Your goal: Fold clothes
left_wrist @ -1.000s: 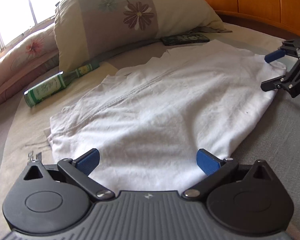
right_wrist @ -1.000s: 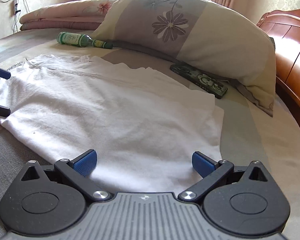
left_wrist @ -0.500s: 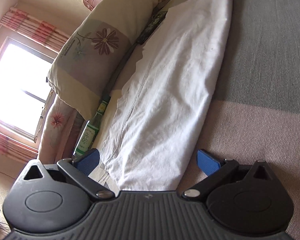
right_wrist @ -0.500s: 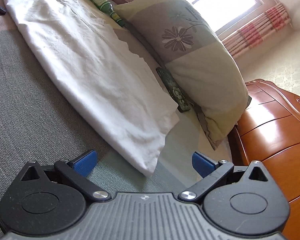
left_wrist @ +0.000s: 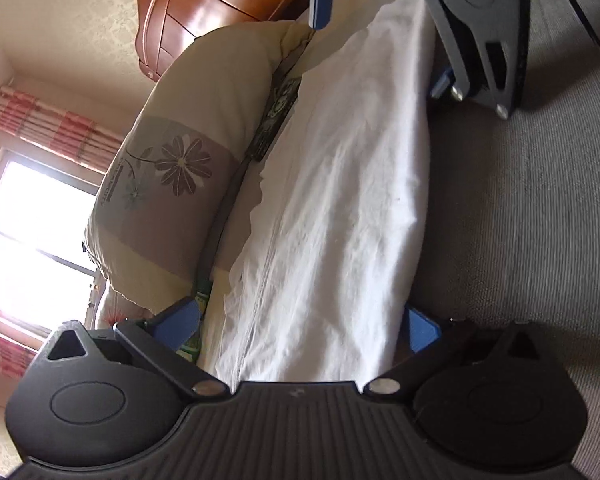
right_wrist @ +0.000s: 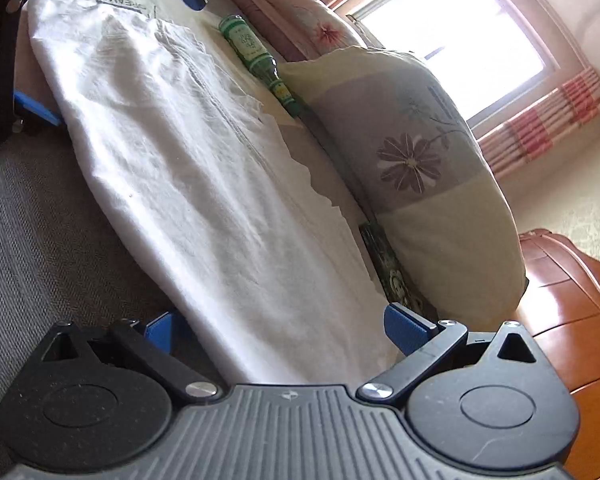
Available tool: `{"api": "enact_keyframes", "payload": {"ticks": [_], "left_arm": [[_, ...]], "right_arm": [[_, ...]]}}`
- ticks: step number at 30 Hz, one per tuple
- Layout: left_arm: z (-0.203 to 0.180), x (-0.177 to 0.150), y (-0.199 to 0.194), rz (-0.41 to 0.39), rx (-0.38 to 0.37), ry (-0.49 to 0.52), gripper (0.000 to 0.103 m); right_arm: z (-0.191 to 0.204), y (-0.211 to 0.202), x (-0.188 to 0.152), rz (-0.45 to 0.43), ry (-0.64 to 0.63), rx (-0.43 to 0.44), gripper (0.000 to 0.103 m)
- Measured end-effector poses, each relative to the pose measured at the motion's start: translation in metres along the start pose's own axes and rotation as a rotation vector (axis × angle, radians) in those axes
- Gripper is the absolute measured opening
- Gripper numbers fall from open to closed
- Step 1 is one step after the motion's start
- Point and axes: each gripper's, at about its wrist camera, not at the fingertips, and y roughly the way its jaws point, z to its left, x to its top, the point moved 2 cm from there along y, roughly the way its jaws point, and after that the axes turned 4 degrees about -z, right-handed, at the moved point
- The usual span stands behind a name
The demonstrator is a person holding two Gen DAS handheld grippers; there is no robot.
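Blown-out daylight from the window (right_wrist: 456, 36), soft shadows, strong fisheye edge distortion.

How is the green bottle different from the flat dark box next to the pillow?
The green bottle is round with a narrow neck; the flat dark box is thin and rectangular. The bottle lies by the pillow's window end, the box by its end nearer the wooden headboard. The bottle has a pale label, the box a busy dark print. Both lie flat on the bed between the pillow and the white garment.
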Motion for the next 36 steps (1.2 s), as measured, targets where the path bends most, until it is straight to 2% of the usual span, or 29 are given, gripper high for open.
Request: {"api": "enact_keyframes", "payload": {"ticks": [1, 4, 6, 8, 13, 18, 24, 29, 32, 36], "left_arm": [[0.002, -0.008, 0.000, 0.020, 0.012, 0.031, 0.102], [0.014, -0.032, 0.000, 0.082, 0.004, 0.014, 0.102], [0.017, -0.037, 0.002, 0.105, -0.019, 0.008, 0.102], [0.016, -0.032, 0.005, 0.119, -0.041, 0.043, 0.102], [0.007, -0.014, 0.015, 0.064, -0.064, 0.184, 0.102], [0.010, -0.013, 0.021, 0.090, -0.076, 0.124, 0.102], [0.014, -0.019, 0.021, 0.056, -0.081, 0.058, 0.103], [0.018, -0.023, 0.021, 0.031, -0.088, 0.016, 0.103], [0.016, -0.022, 0.018, 0.027, -0.079, 0.028, 0.102], [0.011, -0.023, 0.011, 0.008, -0.048, 0.148, 0.102]], "right_arm": [[-0.003, 0.000, -0.006, 0.014, -0.032, -0.017, 0.103], [-0.017, 0.002, -0.028, 0.078, -0.080, -0.071, 0.103], [-0.023, 0.004, -0.035, 0.099, -0.078, -0.079, 0.103], [-0.022, 0.006, -0.035, 0.106, -0.091, -0.078, 0.103], [-0.001, 0.012, -0.018, 0.071, -0.228, -0.100, 0.103], [-0.008, 0.017, -0.017, 0.077, -0.192, -0.074, 0.103], [-0.012, 0.018, -0.020, 0.051, -0.169, -0.062, 0.103], [-0.007, 0.013, -0.021, -0.100, -0.280, -0.024, 0.103], [-0.012, 0.017, -0.016, -0.073, -0.247, -0.003, 0.103], [-0.014, 0.019, -0.016, -0.070, -0.294, 0.000, 0.099]]}}
